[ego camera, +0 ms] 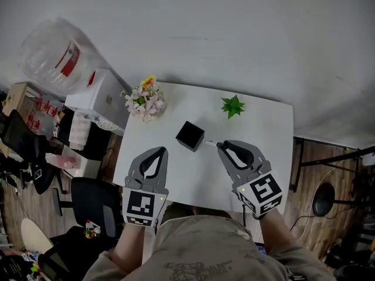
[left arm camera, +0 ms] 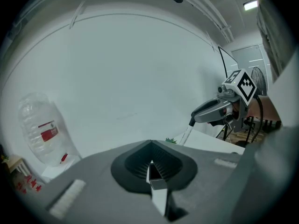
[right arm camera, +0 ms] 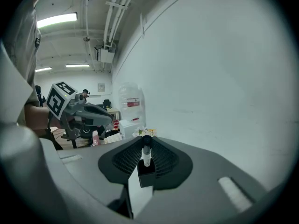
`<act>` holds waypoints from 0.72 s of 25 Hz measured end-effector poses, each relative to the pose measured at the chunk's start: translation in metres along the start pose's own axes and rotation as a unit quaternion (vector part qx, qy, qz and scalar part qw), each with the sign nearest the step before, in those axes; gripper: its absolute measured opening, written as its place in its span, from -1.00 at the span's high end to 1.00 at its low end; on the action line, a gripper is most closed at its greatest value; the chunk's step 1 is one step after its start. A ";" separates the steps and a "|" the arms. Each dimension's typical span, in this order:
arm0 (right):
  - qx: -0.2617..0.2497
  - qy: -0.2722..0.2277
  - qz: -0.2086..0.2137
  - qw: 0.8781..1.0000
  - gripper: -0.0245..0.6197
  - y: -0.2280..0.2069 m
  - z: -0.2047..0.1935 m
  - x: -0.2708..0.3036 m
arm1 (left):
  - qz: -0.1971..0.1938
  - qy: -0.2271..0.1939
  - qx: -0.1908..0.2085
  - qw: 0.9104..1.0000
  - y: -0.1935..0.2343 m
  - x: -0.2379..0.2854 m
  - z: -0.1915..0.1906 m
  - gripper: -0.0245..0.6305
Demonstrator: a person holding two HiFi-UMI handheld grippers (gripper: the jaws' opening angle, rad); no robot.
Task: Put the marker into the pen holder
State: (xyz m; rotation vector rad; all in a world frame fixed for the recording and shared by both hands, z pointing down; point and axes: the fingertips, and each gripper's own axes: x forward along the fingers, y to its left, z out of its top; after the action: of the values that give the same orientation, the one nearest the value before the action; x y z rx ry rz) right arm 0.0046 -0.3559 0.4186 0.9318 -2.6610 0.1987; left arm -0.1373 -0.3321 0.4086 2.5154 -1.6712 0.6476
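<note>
Person's shirt [ego camera: 196, 256] fills the bottom of the head view, with both forearms reaching out over a white table [ego camera: 263, 139]. Two grey plastic grippers sit above it, each carrying one cube with square black-and-white markers.

Left gripper [ego camera: 157, 154] has its jaws pressed together with nothing between them; its own view shows the ribbed black pads meeting at a point [left arm camera: 151, 162]. It hovers over the table's near-left part, apart from everything else.

Right gripper [ego camera: 224, 148] is clamped on the one marker [ego camera: 210, 143], a slim white barrel sticking out past the jaw tips towards the holder. In the right gripper view the marker [right arm camera: 146, 155] stands between the ribbed pads, dark at its far end. From the left gripper view it [left arm camera: 186, 135] slants down from the right gripper [left arm camera: 194, 120] towards the tabletop.

One holder [ego camera: 190, 136], a small matt black cube, stands at mid-table, just left of the marker's tip; whether they touch I cannot tell.

Also on the table: one bunch of pale pink and yellow flowers [ego camera: 146, 101] and one spiky green plant [ego camera: 233, 105]. One clear jug [ego camera: 55, 54] stands off to the left.
</note>
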 end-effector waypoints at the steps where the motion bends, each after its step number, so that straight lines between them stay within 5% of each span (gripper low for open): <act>1: 0.000 0.003 0.000 1.000 0.63 -0.001 -0.001 0.001 | -0.002 0.001 0.002 1.000 0.000 0.002 0.000 0.92; 18: 0.032 0.037 -0.029 0.998 0.63 -0.001 -0.001 0.055 | -0.059 0.013 0.011 0.998 0.034 0.037 -0.020 0.92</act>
State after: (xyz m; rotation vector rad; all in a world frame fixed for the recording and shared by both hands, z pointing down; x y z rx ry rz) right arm -0.0350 -0.3888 0.4378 1.0004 -2.5712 0.3015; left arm -0.1617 -0.3732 0.4344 2.5854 -1.5025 0.6890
